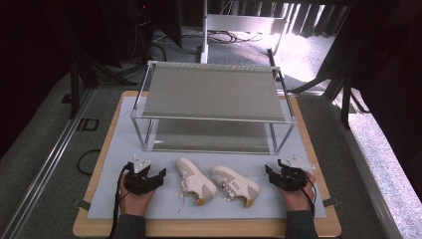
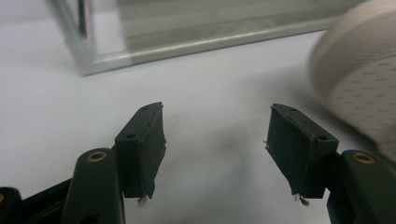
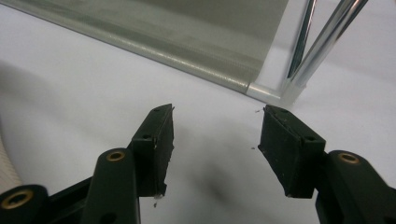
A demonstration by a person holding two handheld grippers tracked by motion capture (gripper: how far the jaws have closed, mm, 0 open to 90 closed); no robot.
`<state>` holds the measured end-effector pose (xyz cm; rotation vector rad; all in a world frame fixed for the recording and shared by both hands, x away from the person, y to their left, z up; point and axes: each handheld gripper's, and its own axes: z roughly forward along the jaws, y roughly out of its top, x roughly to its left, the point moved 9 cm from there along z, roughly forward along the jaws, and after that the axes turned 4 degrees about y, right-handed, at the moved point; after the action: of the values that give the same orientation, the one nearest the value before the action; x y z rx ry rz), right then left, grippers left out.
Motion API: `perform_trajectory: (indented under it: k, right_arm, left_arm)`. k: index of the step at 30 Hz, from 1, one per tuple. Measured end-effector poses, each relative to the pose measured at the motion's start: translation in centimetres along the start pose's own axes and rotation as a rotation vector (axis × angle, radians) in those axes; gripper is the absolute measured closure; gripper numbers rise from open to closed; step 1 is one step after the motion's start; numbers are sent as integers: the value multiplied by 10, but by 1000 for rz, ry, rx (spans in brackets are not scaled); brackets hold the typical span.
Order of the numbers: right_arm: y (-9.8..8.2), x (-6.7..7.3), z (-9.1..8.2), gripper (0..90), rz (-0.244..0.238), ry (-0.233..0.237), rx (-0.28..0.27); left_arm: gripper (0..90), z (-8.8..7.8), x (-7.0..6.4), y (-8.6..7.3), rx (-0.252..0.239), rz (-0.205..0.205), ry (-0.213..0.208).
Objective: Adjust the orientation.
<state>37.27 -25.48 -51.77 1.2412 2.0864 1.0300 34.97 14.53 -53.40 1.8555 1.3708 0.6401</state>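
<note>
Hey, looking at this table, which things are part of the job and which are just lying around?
Likely part of the job:
left shoe
right shoe
two-tier metal rack
left gripper, open
right gripper, open

Just there:
white mat under everything
cables on the floor behind the table

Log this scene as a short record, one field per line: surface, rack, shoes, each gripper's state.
surface: white mat on a wooden-edged table
rack: two-level metal shelf rack at the far side of the mat, both levels bare
shoes: left shoe and right shoe, cream with tan heels, side by side in front of the rack, between the grippers
left gripper: open, holding nothing, beside the left shoe
right gripper: open, holding nothing, aimed toward the rack's corner post
</note>
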Motion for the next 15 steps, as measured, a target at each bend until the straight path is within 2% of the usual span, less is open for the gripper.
perform_trajectory:
  k: [4, 6, 10, 15]
  right_arm:
    - [-1, 2, 3, 440, -1, 11, 2]
    - [-1, 6, 5, 440, -13, 18, 6]
    - [2, 10, 3, 441, -28, 17, -7]
    - [2, 9, 3, 445, -51, -1, -17]
  left_arm:
    - [363, -3, -6, 4, -14, 10, -19]
    - [363, -10, -10, 8, -39, 39, -15]
    - [363, -17, -13, 8, -57, 29, -32]
    - [363, -26, -21, 8, -90, 67, -40]
